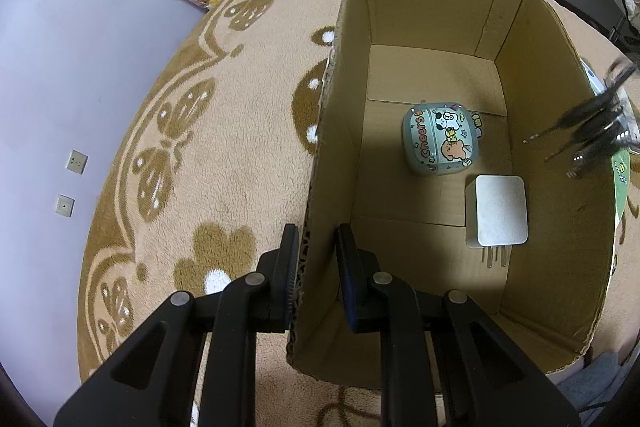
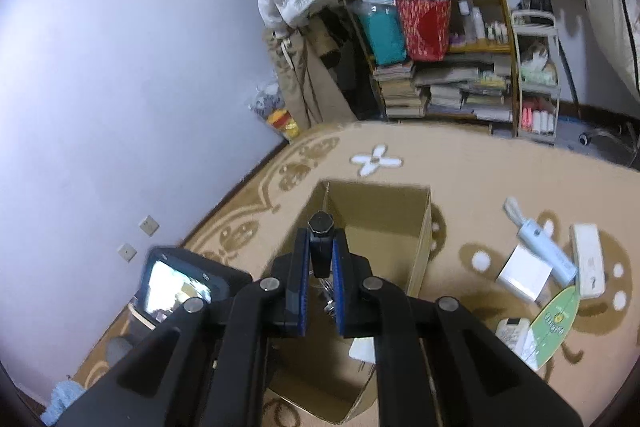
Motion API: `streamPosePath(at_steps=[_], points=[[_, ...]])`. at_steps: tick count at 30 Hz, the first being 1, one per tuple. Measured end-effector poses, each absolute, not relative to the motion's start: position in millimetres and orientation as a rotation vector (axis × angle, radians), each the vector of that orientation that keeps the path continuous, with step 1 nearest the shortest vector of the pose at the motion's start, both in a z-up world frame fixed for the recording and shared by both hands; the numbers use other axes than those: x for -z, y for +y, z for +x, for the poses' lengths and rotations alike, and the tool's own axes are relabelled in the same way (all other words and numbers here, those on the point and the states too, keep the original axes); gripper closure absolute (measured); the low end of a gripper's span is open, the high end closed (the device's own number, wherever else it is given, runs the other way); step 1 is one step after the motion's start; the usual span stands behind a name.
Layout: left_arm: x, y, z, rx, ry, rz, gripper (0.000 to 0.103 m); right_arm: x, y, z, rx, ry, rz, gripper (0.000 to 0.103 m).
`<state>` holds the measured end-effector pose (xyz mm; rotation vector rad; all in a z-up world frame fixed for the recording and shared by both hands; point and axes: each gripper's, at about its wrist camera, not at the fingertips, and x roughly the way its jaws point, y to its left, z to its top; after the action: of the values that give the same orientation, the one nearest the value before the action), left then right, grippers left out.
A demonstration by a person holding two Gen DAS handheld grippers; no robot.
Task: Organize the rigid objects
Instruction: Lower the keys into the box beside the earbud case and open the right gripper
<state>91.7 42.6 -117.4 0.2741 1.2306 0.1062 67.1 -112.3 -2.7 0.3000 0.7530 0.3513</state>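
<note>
An open cardboard box [image 1: 560, 155] stands on the rug. Inside lie a grey cartoon-printed case [image 1: 438, 141] and a white charger plug [image 1: 498, 213]. My left gripper [image 1: 316, 251] is shut on the box's left wall, one finger on each side. My right gripper [image 2: 320, 251] is shut on a black-handled tool [image 2: 320, 239] and holds it above the box [image 2: 420, 227]. That tool with several thin metal bits shows blurred over the box's right rim in the left wrist view [image 1: 596, 127].
On the rug right of the box lie a white square box [image 2: 524, 273], a pale blue device [image 2: 546, 247], a white remote-like bar [image 2: 588, 259], a green card [image 2: 554, 323] and a small white remote [image 2: 512, 333]. Shelves of books [image 2: 440, 87] stand behind.
</note>
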Motion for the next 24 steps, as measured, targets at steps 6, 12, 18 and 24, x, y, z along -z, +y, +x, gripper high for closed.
streamPosePath(at_steps=[6, 12, 18, 24], points=[[117, 44, 92, -0.104, 1.232, 0.272, 0.084, 42, -116, 77, -0.361, 0.855, 0.328, 0.091], [117, 46, 91, -0.101, 1.232, 0.270, 0.084, 62, -123, 80, -0.354, 0.871, 0.352, 0.091], [119, 47, 91, -0.099, 1.235, 0.263, 0.084, 70, -131, 81, -0.300, 0.893, 0.346, 0.090], [119, 45, 90, -0.099, 1.233, 0.274, 0.084, 66, -136, 83, -0.293, 0.894, 0.323, 0.088]])
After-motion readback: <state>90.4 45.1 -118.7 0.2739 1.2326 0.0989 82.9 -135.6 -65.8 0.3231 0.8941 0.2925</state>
